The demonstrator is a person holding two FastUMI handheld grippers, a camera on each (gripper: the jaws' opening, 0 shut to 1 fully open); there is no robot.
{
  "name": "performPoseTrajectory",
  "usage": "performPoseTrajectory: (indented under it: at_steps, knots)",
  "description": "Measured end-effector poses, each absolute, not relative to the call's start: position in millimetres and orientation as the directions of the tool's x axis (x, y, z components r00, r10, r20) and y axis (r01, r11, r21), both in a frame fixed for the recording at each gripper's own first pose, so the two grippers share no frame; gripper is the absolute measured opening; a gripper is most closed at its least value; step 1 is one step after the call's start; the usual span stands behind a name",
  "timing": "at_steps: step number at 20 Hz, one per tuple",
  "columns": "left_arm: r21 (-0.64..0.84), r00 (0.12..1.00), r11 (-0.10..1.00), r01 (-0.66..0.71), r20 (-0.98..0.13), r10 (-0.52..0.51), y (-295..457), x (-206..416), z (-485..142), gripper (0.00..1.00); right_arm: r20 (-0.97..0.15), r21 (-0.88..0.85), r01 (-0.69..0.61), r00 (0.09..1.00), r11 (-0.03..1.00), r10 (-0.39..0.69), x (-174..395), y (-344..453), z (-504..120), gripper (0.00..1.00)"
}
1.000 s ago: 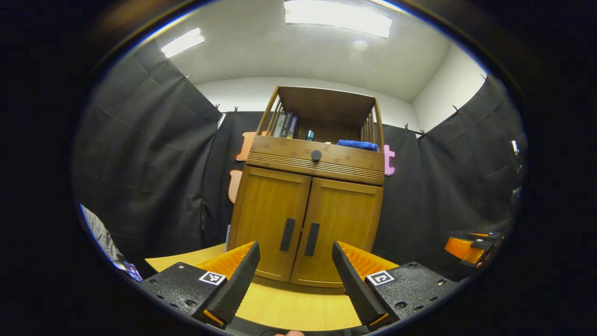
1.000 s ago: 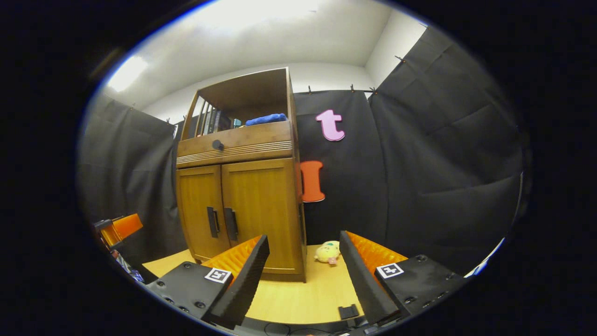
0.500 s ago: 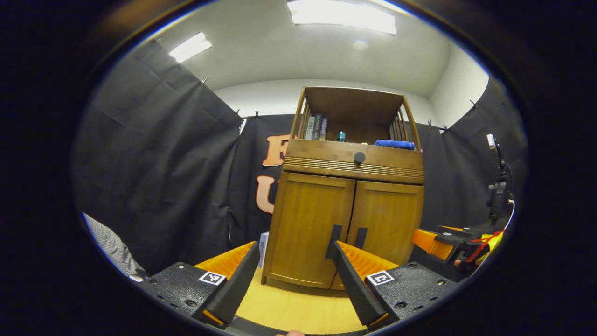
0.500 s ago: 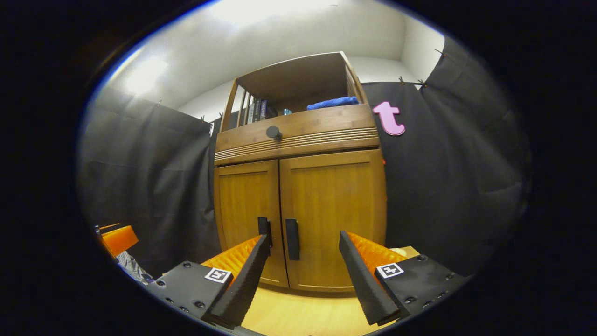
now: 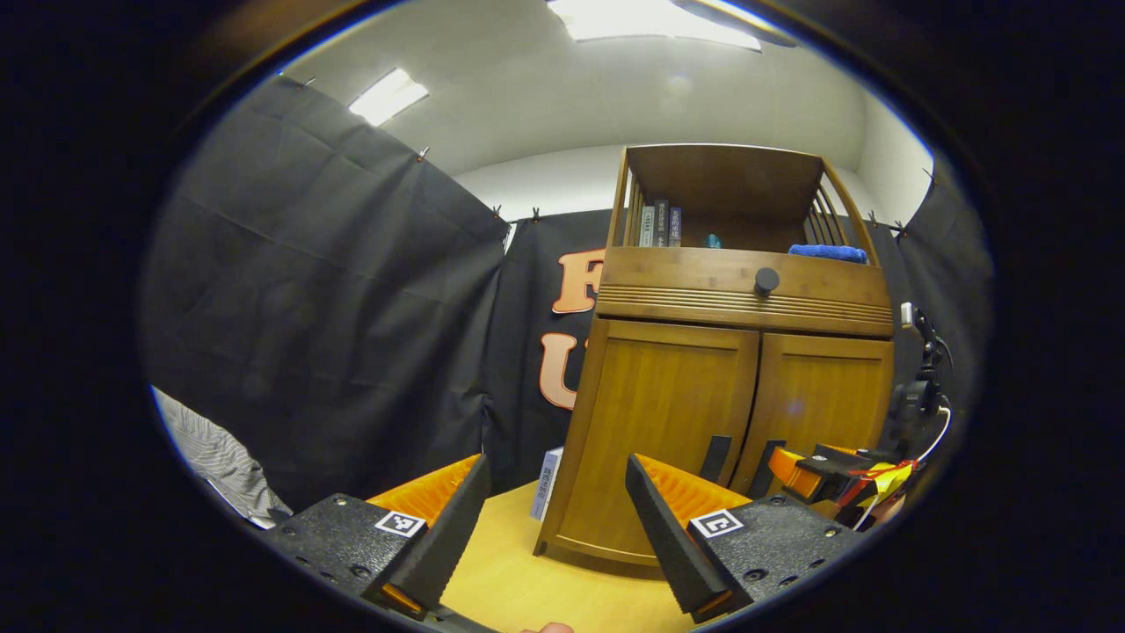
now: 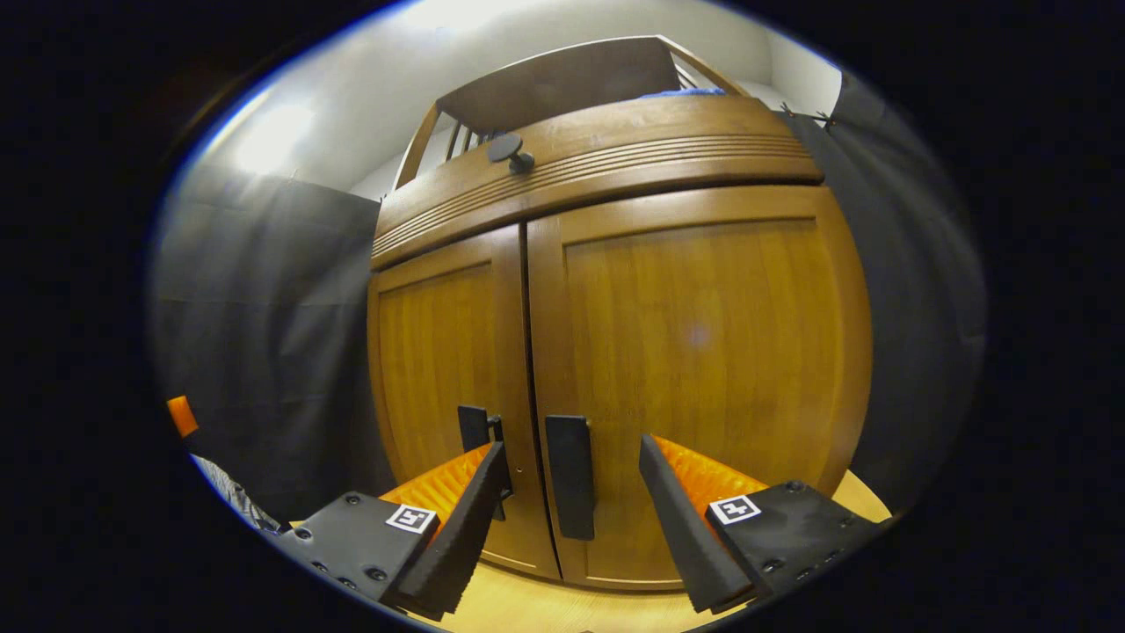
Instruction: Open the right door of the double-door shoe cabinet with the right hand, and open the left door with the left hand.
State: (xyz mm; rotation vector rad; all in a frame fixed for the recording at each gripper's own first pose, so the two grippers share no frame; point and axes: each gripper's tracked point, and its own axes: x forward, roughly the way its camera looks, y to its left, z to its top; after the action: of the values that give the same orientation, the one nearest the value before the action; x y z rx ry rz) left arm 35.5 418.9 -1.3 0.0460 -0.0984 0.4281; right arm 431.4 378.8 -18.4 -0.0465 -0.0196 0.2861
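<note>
- Standing at the far end of a wooden table (image 5: 518, 589): a double-door shoe cabinet (image 6: 615, 264), both doors closed.
- Right door (image 6: 703, 352): flush with the frame, with a dark vertical handle (image 6: 571, 475) near its inner edge, low on the panel.
- Left door (image 6: 439, 352): likewise closed; its own dark handle (image 6: 475, 428) sits just left of the centre seam, partly hidden behind a finger in the right gripper view.
- Right gripper (image 6: 571, 519): fingers spread wide, holding nothing; the right door's handle shows between them, not touched by either finger as far as can be told. It also appears at the far right of the left gripper view (image 5: 813, 470), close to the cabinet front.
- Left gripper (image 5: 555, 527): released, fingers apart, nothing between them; it sits near the cabinet's left front corner, apart from the doors.
- Drawer band above the doors: one round dark knob (image 5: 766, 280).
- Open top shelf: upright books (image 5: 659, 227) at left, a folded blue cloth (image 5: 826, 253) at right.
- Small box (image 5: 547, 483): on the table beside the cabinet's left side.
</note>
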Motion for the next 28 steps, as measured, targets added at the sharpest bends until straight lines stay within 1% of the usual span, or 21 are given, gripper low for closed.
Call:
performPoseTrajectory:
  at_steps: [2,3,4,5,8,9,10,11,12,15,18,19,20,23,25,28]
  knots:
    - [0.022,0.907,0.911,-0.412,0.108,0.408,417.3,48.4,-8.0,0.91,-0.004,-0.048,-0.271,0.962,0.961,0.271,452.3,380.1,-26.1,0.98]
    - [0.027,0.916,0.920,-0.392,0.098,0.388,415.0,56.4,-12.4,0.92,-0.015,-0.043,-0.258,0.966,0.965,0.258,460.2,380.9,-31.9,0.98]
    - [0.032,0.925,0.927,-0.373,0.087,0.369,415.0,64.5,-14.7,0.94,-0.022,-0.039,-0.242,0.970,0.969,0.241,466.3,380.0,-37.2,0.98]
    - [0.029,0.934,0.936,-0.352,0.084,0.348,416.4,72.3,-16.0,0.94,-0.020,-0.040,-0.220,0.975,0.975,0.219,470.0,378.8,-40.9,0.89]
    - [-0.006,0.965,0.968,-0.251,0.072,0.251,418.0,96.4,-20.0,0.92,-0.008,-0.067,-0.131,0.991,0.989,0.131,481.9,372.5,-45.1,0.88]
    - [-0.013,0.972,0.974,-0.225,0.061,0.226,421.1,103.2,-24.6,0.93,-0.001,-0.081,-0.105,0.994,0.991,0.106,483.9,370.9,-45.0,0.94]
    - [-0.018,0.977,0.978,-0.207,0.056,0.208,425.8,109.4,-26.6,0.94,-0.003,-0.096,-0.079,0.997,0.992,0.079,485.7,371.0,-47.4,0.88]
    - [-0.021,0.980,0.982,-0.190,0.054,0.191,431.7,113.0,-27.0,0.92,-0.001,-0.108,-0.046,0.999,0.993,0.047,487.8,368.1,-48.4,0.88]
    - [-0.023,0.984,0.985,-0.173,0.049,0.174,434.0,116.6,-29.8,0.92,0.001,-0.113,-0.027,1.000,0.993,0.027,488.7,367.6,-48.1,0.89]
    - [-0.025,0.989,0.989,-0.146,0.018,0.147,446.9,123.3,-37.1,0.92,0.016,-0.132,0.036,0.999,0.991,-0.034,492.4,368.2,-48.0,0.89]
    - [-0.023,0.991,0.991,-0.133,0.014,0.134,454.6,124.1,-36.2,0.92,0.025,-0.150,0.044,0.999,0.988,-0.041,489.7,372.6,-51.7,0.89]
    - [-0.021,0.991,0.991,-0.132,0.018,0.132,458.2,127.3,-32.8,0.92,0.030,-0.142,0.045,0.999,0.989,-0.041,489.9,373.0,-50.5,0.88]
    - [-0.019,0.991,0.991,-0.133,0.020,0.133,459.1,125.3,-30.6,0.92,0.027,-0.130,0.039,0.999,0.991,-0.036,492.5,373.6,-50.6,0.77]
    - [-0.018,0.990,0.990,-0.139,0.022,0.139,467.5,112.5,-33.2,0.91,0.004,-0.091,0.026,1.000,0.996,-0.026,496.1,376.2,-55.4,0.76]
    - [-0.017,0.989,0.989,-0.145,0.020,0.145,471.7,108.3,-31.1,0.91,-0.010,-0.063,0.001,1.000,0.998,-0.002,494.0,383.4,-54.2,0.68]
    - [-0.017,0.990,0.990,-0.141,0.016,0.142,474.4,100.6,-29.6,0.91,-0.007,-0.056,-0.007,1.000,0.998,0.007,493.8,381.0,-53.1,0.57]
